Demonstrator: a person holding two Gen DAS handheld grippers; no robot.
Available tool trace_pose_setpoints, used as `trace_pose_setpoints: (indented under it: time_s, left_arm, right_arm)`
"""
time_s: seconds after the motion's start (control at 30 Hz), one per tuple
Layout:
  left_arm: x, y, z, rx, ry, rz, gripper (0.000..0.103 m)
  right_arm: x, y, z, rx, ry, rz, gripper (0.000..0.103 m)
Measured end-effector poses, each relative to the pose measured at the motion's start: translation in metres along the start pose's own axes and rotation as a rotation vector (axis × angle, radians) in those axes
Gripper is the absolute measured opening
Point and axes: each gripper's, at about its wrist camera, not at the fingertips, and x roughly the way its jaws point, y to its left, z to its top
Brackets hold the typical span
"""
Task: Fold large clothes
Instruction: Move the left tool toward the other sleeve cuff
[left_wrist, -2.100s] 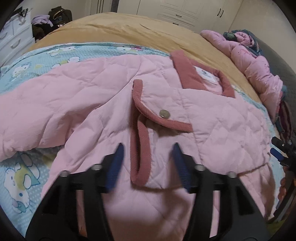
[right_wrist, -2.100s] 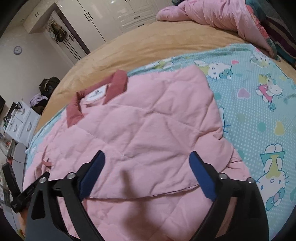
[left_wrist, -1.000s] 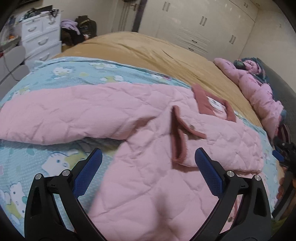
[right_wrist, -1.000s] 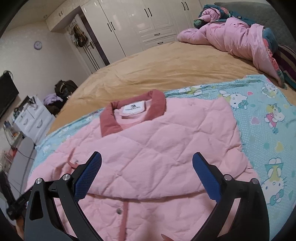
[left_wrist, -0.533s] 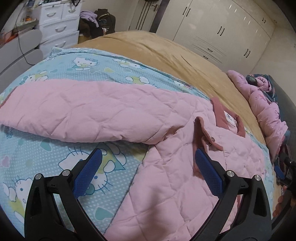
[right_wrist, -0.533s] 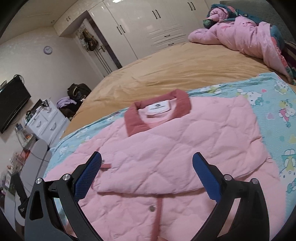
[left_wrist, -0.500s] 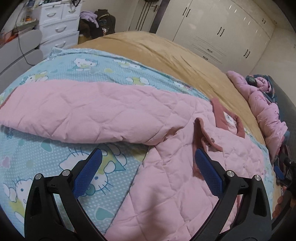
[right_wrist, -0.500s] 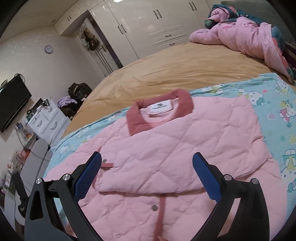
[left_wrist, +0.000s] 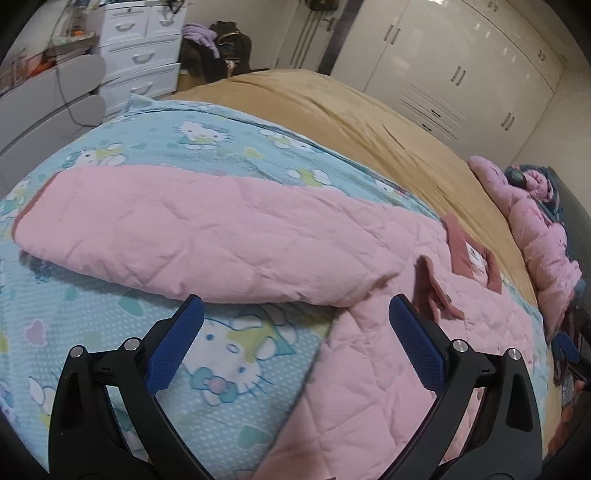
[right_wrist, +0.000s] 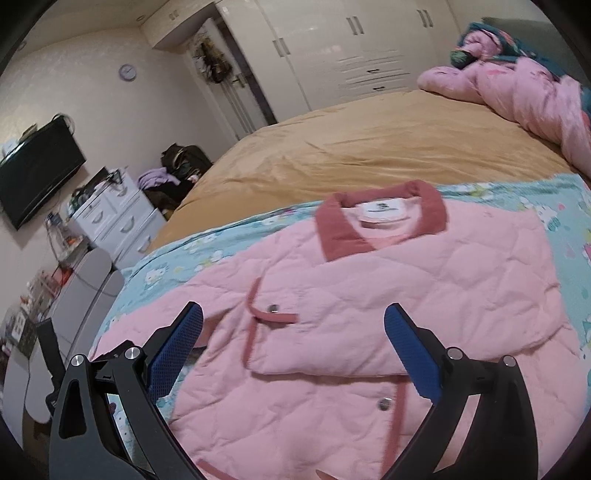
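Since half a second ago the left gripper (left_wrist: 293, 334) has been swung further left, so that the outstretched sleeve (left_wrist: 192, 236) is now seen whole. The quilted pink jacket (right_wrist: 388, 295), trimmed with ribbed rose collar (right_wrist: 380, 218) and metal snaps, is spread on a cartoon-printed blue blanket (left_wrist: 110, 325) over a tan bed. Both grippers are held wide apart, empty; the sleeve lies just beyond the left tips, the folded front between the right gripper (right_wrist: 293, 334) tips.

Left gripper (left_wrist: 291, 332) released jacket's (left_wrist: 369, 369) front edge, opened wide, swung left toward outstretched sleeve (left_wrist: 192, 236); right gripper (right_wrist: 291, 343) pulled back higher.
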Motion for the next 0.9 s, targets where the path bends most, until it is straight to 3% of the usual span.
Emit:
trace_pose_setpoints:
  time_s: [0.33,0.63,0.9]
  left_arm:
    - [-0.006,0.057,0.017,-0.112,-0.034,0.112,0.094]
    - [-0.011,0.106,0.024,-0.239,-0.045,0.096,0.094]
    - [-0.007,0.15,0.025,-0.349,-0.041,0.134,0.094]
  right_arm:
    - [0.038,0.083,-0.01,-0.126,0.071,0.066,0.098]
    - [0.072,0.142,-0.026,-0.2,0.143,0.123,0.098]
    - [0.095,0.184,-0.04,-0.278,0.202,0.156,0.098]
